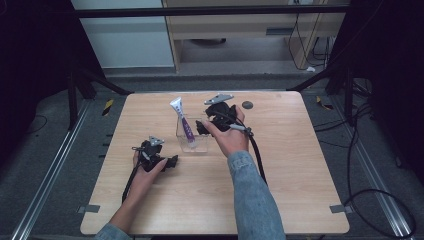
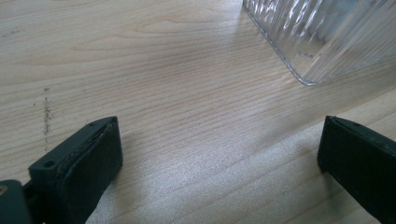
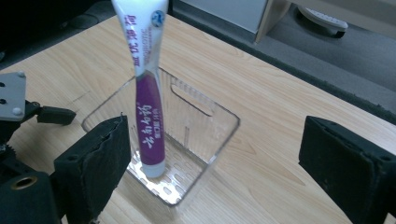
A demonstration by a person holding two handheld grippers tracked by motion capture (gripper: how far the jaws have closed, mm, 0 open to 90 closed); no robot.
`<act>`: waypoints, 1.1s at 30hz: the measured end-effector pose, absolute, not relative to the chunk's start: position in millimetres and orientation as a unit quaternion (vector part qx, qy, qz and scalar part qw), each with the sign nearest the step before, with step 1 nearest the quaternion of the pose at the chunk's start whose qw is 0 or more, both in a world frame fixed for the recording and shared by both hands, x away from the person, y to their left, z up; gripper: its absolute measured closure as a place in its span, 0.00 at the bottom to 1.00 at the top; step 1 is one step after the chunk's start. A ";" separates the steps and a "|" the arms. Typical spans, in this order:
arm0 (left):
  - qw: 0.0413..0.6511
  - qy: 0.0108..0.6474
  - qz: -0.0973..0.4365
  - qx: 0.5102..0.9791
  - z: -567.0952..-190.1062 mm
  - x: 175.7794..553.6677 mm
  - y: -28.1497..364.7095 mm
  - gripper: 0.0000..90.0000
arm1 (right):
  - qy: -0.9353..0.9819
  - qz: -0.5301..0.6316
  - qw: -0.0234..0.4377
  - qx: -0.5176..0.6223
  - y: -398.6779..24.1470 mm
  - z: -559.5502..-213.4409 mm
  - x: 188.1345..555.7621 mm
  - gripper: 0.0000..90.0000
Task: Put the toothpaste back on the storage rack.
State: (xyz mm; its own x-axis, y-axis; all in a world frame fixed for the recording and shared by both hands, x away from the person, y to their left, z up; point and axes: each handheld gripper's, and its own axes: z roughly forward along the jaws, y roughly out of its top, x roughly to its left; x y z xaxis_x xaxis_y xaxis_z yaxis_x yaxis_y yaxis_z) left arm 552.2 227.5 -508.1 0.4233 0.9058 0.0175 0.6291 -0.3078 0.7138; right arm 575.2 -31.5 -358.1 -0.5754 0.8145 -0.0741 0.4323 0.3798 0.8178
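A purple and white toothpaste tube (image 1: 183, 122) (image 3: 148, 116) stands tilted in a clear plastic box (image 1: 192, 142) (image 3: 205, 140), cap end down on the box floor. My right gripper (image 1: 204, 127) (image 3: 215, 154) is open just right of the box, with nothing between its jaws. My left gripper (image 1: 172, 161) (image 2: 219, 154) rests open on the wooden table (image 1: 290, 165), left of and nearer than the box. A ribbed corner of the box (image 2: 322, 42) shows ahead of the left jaws.
A small dark round mark (image 1: 247, 104) lies on the table near the far edge. Beyond the table stand a wooden cabinet (image 1: 250, 25) and floor cables (image 1: 360, 150). The left gripper's grey plate (image 3: 11, 93) shows beside the box.
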 end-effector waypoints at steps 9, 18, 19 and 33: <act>0.321 0.495 0.216 0.778 -507.9 552.8 226.8 0.00 | 0.787 0.379 0.257 0.414 -61.2 -365.3 565.6 0.14; 0.321 0.495 0.215 0.778 -508.0 552.6 226.6 0.00 | 0.783 0.361 0.269 0.430 -97.2 -376.5 555.8 0.16; 0.321 0.495 0.215 0.778 -508.0 552.6 226.6 0.00 | 0.782 0.358 0.271 0.432 -100.6 -378.2 555.7 0.16; 0.321 0.494 0.214 0.779 -507.9 552.5 227.4 0.00 | 0.778 0.342 0.277 0.448 -132.7 -402.4 555.3 0.15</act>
State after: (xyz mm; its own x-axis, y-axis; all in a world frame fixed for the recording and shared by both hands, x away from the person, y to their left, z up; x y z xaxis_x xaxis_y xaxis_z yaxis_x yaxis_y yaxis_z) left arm 552.5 227.4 -507.9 0.4209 0.9069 0.0175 0.6319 -0.3070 0.7117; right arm 555.3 -132.7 -402.4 -0.4446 0.8872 -0.1234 0.5081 0.3633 0.7809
